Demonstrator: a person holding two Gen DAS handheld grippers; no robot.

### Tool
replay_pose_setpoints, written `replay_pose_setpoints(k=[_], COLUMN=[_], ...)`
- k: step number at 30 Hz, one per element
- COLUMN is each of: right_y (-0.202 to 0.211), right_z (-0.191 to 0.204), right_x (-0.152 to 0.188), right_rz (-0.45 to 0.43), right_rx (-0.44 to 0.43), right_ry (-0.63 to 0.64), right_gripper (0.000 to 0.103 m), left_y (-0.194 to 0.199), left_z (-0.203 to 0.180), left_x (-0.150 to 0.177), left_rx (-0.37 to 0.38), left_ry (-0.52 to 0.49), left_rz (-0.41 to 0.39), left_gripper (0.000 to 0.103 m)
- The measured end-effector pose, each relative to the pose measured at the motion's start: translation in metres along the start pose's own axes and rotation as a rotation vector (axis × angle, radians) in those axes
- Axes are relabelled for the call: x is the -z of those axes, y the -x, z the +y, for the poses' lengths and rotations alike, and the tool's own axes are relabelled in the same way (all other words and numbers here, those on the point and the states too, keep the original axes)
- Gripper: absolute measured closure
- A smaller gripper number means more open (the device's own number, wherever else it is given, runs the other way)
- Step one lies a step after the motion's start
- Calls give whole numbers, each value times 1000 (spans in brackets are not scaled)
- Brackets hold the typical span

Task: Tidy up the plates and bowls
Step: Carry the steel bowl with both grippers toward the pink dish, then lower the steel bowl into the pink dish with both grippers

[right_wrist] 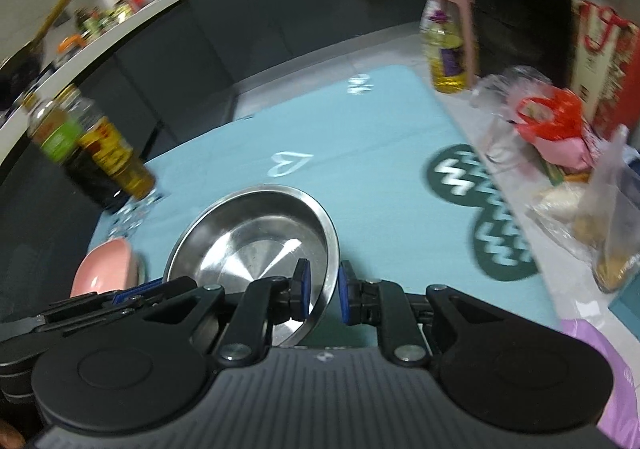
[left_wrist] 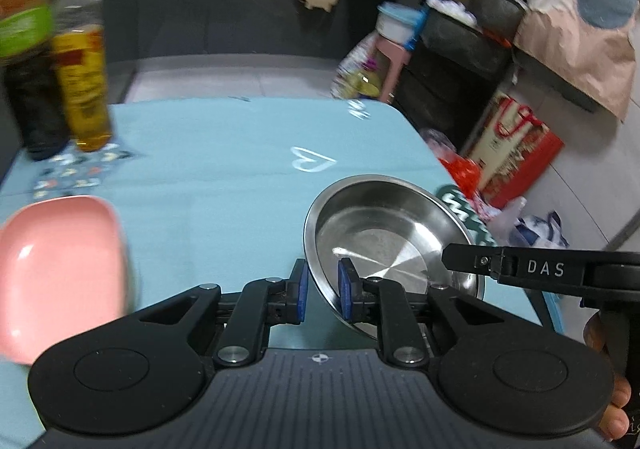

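We clamp the steel bowl point(left_wrist: 392, 245) by its rim, left gripper point(left_wrist: 323, 291) at nine o'clock, right gripper point(right_wrist: 323, 291) at three, sharing its weight.

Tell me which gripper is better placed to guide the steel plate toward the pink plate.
Left, probably. Both clamp the rim of the steel plate, but the pink plate lies beside the left gripper, away from the right gripper.
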State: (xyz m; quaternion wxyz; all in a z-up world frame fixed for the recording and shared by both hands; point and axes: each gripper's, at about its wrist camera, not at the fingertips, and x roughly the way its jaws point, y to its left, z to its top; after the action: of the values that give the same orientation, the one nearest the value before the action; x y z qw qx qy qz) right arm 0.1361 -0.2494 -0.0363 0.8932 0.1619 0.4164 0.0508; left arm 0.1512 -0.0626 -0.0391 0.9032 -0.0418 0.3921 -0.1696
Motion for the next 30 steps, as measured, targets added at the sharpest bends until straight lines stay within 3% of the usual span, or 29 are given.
replay_pose_setpoints(k=[16, 24, 30], right_y=[-30, -56, -71], right_z=[140, 193, 206], right_x=[2, 15, 19], right_rz=[59, 119, 144], right_rx=[-116, -127, -113], right_ry=[272, 373, 398], right_gripper=[94, 94, 94], left_y=[85, 86, 77], left_z=[119, 170, 186], left_x=[15, 31, 36], left_rx=[-152, -189, -196], left_ry=[169, 265, 270], left_rz=[-166, -150, -135], left_gripper=[88, 88, 87])
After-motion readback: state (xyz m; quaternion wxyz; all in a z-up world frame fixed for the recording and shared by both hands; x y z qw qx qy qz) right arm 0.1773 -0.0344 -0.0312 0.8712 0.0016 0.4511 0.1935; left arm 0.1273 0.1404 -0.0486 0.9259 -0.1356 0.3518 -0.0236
